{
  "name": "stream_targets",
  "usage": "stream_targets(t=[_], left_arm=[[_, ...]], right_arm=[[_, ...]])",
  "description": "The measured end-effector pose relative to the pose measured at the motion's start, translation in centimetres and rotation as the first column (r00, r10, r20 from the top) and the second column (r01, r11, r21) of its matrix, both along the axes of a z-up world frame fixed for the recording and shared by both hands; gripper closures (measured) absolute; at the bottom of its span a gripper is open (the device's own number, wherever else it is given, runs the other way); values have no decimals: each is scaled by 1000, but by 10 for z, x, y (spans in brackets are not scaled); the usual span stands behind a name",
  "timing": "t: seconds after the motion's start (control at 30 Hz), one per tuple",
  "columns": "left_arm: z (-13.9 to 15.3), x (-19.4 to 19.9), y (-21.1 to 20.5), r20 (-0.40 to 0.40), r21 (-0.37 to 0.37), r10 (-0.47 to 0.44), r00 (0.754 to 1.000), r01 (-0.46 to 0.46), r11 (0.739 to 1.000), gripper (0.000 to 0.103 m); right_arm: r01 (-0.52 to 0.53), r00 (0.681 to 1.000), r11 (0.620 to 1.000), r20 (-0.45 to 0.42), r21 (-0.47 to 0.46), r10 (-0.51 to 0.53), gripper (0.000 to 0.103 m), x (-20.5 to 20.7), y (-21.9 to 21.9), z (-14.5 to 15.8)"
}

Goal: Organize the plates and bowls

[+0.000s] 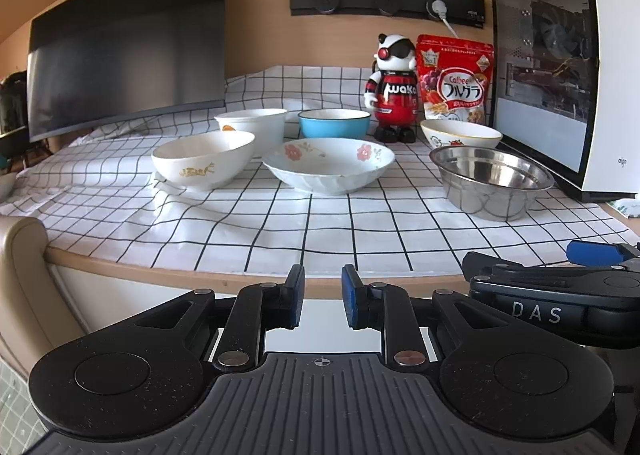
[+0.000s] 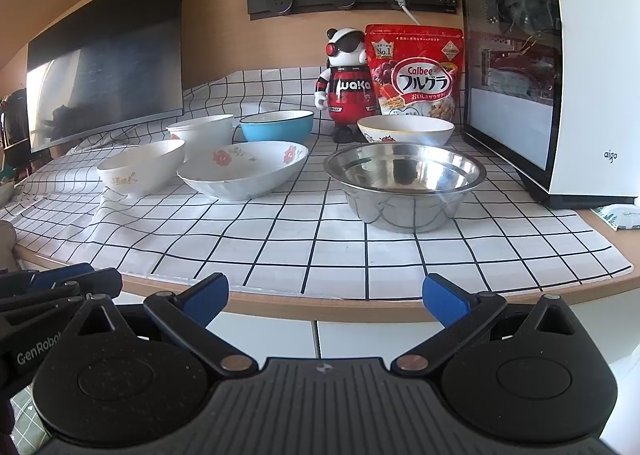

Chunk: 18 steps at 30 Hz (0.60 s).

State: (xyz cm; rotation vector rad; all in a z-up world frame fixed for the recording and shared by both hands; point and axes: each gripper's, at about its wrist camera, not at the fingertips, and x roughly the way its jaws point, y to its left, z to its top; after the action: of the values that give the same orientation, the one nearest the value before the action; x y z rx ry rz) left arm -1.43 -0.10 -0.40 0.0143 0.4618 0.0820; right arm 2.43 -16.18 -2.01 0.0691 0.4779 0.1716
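Note:
Several bowls stand apart on a checked cloth (image 1: 224,231). A steel bowl (image 1: 490,183) (image 2: 404,187) is front right. A shallow flowered dish (image 1: 328,165) (image 2: 242,169) is in the middle. A white bowl with gold print (image 1: 202,165) (image 2: 140,169) is at the left. Behind stand a tall white bowl (image 1: 252,125) (image 2: 200,133), a blue bowl (image 1: 334,123) (image 2: 276,127) and a strawberry-print bowl (image 1: 460,135) (image 2: 406,131). My left gripper (image 1: 322,295) is open a little and empty, before the table edge. My right gripper (image 2: 326,299) is wide open and empty, in front of the steel bowl.
A white computer case (image 1: 568,87) (image 2: 560,75) stands at the right. A red cereal bag (image 1: 454,79) (image 2: 416,71) and a robot figure (image 1: 394,89) (image 2: 346,83) stand at the back. A dark monitor (image 1: 128,39) (image 2: 106,55) leans at the left. The right gripper shows in the left wrist view (image 1: 560,295).

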Motion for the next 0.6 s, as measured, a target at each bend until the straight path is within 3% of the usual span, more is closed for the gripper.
stream_targets(t=[0.6], left_arm=[[-2,-2,2,-4,-5,4,1000,-4,1000,80]], right_arm=[[-6,1000,1000,2,0,6,0,0,2,0]])
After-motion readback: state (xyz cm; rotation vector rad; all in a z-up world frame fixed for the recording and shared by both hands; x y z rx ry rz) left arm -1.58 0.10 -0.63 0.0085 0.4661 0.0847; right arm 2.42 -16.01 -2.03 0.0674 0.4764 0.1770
